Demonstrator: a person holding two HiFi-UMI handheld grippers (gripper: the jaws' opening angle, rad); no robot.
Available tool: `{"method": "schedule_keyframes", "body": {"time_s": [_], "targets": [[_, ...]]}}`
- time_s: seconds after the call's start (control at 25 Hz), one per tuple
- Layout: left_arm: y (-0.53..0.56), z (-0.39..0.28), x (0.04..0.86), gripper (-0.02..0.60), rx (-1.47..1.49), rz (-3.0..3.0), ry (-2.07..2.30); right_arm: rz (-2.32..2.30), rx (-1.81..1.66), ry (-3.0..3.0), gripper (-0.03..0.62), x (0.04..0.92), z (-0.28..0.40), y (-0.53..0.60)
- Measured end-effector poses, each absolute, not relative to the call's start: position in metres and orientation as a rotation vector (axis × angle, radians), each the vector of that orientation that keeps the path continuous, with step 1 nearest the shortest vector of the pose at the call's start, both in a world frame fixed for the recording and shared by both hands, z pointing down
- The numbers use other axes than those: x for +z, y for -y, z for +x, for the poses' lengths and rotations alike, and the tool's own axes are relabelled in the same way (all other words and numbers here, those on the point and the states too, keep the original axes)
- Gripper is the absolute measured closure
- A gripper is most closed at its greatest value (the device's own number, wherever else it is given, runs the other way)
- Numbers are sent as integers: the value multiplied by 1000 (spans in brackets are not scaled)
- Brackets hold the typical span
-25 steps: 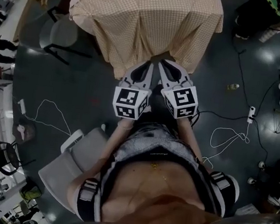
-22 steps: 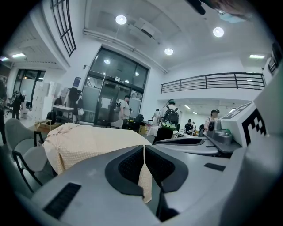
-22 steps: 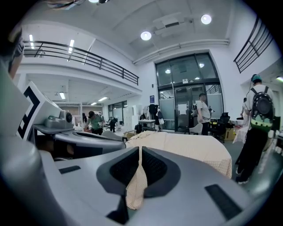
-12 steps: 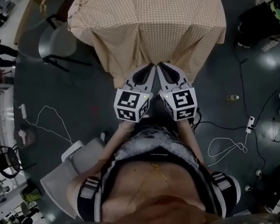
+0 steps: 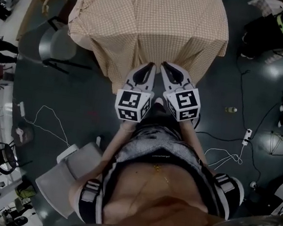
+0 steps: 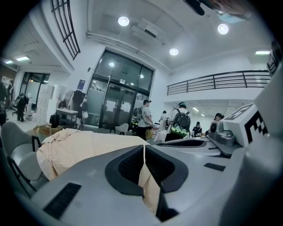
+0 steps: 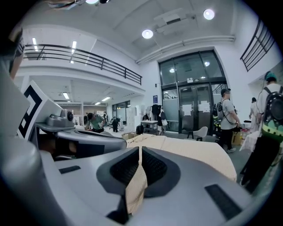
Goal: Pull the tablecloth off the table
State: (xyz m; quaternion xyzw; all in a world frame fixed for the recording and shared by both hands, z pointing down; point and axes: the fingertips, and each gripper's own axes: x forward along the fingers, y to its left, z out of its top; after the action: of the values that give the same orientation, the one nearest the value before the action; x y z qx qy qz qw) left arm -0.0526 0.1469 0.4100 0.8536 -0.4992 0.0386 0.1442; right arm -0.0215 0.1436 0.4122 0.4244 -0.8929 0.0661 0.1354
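Pinching a fold of the tablecloth (image 6: 79, 148) in my left gripper (image 6: 144, 150), I am pressing its jaws almost fully together, with only the thin checked fabric lying between the dark pads (image 6: 128, 165). My right gripper (image 7: 139, 152) is doing the same. Its jaws are closed on a strip of that same cloth, and the loose end is hanging down out of the grip.

From the head view, the two grippers are sitting side by side with their tips nearly touching, both biting the near hem at about the middle of the edge. Beyond them the cloth is covering the whole top and draping down every side, so the table itself is showing nowhere. I am judging the pull as barely begun.

To do this step well, I am planning to draw both hands back toward my body at the same pace and height, so the hem is coming off square and not twisting or snagging on a corner. I am thinking the pinch needs to be firm, since this light fabric could slide out between the pads under load. A grey chair (image 5: 67, 170) is standing just behind me on my left, and a white cable (image 5: 224, 152) is trailing on the floor to my right, so I am minding my footing on any step back.
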Motion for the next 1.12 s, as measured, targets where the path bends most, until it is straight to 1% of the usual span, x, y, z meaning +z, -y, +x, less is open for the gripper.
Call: {"method": "schedule_keyframes", "body": {"time_s": [0.28, 0.56, 1.12], "targets": [[-119, -36, 410, 563, 98, 2431, 1490, 1157, 166, 2631, 520, 411, -10, -116], [-109, -32, 422, 563, 157, 2395, 1516, 1189, 189, 2607, 520, 419, 8, -105], [-65, -20, 432, 563, 175, 2449, 1402, 1289, 214, 2546, 520, 426, 17, -69]]}}
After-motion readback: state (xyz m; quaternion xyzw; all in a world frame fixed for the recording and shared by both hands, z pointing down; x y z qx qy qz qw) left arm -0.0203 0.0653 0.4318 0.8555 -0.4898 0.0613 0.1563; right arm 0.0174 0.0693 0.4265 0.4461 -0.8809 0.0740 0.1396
